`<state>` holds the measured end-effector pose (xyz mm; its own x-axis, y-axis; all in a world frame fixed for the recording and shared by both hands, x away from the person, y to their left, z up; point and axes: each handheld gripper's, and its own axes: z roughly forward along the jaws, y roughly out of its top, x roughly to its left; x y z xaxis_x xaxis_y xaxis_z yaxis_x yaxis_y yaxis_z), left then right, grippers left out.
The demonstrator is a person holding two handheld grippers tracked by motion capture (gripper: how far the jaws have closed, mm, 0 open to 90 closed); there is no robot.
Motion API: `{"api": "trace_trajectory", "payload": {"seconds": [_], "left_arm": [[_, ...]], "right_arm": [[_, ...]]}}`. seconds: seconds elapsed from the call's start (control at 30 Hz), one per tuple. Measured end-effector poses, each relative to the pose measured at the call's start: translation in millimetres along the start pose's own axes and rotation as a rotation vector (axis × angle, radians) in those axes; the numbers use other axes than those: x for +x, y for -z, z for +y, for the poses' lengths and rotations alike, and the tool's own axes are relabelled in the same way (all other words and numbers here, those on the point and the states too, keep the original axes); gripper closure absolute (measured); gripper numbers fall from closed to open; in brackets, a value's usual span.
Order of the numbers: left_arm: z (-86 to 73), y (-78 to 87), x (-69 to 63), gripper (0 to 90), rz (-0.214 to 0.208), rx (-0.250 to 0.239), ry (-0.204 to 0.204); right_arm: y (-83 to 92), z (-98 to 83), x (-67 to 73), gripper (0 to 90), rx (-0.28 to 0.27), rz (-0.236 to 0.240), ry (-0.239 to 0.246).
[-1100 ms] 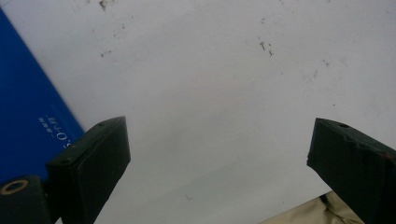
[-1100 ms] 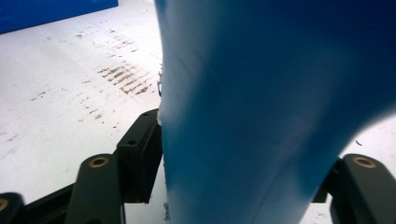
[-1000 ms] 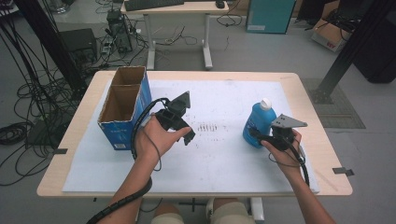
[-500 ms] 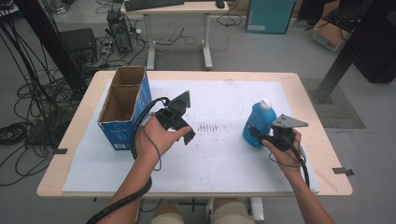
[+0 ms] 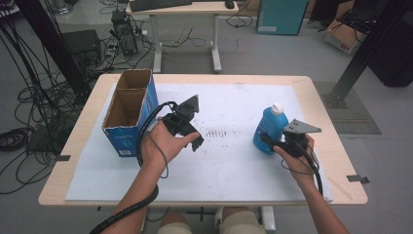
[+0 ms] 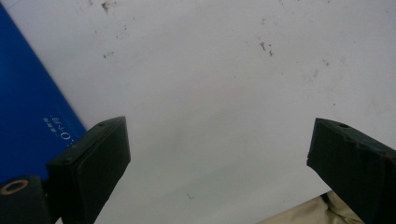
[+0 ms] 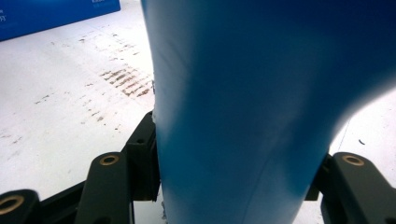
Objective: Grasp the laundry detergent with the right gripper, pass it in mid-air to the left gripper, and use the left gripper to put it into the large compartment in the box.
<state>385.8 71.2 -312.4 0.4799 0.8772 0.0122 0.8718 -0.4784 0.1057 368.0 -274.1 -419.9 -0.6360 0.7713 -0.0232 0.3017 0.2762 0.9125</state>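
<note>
Your right gripper [image 5: 272, 141], lower right of frame, has its fingers pinching the blue bottle [image 5: 269, 127], which stands upright on the white sheet [image 5: 234, 165] at right of centre. Your left gripper [image 5: 192, 139], w/ fingers spread and holding nothing, hangs over the sheet left of centre. Farther, upper left: open box [image 5: 127, 114] on the surface [image 5: 341, 165].

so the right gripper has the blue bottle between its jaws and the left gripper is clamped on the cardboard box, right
Not quite. The right gripper does have the blue bottle between its jaws, but the left gripper is not clamped on the cardboard box. The left gripper view shows its jaws wide apart over the white sheet with nothing between them; the box's blue side sits off to one side.
</note>
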Motion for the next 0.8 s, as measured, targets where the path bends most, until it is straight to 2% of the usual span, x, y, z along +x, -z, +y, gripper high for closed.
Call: {"api": "trace_trajectory", "payload": {"seconds": [0.8], "left_arm": [[0.2, 1.8, -1.7, 6.3, 0.0, -0.006, 0.001]], "right_arm": [[0.5, 0.3, -0.4, 44.3, 0.005, 0.0, -0.004]]}}
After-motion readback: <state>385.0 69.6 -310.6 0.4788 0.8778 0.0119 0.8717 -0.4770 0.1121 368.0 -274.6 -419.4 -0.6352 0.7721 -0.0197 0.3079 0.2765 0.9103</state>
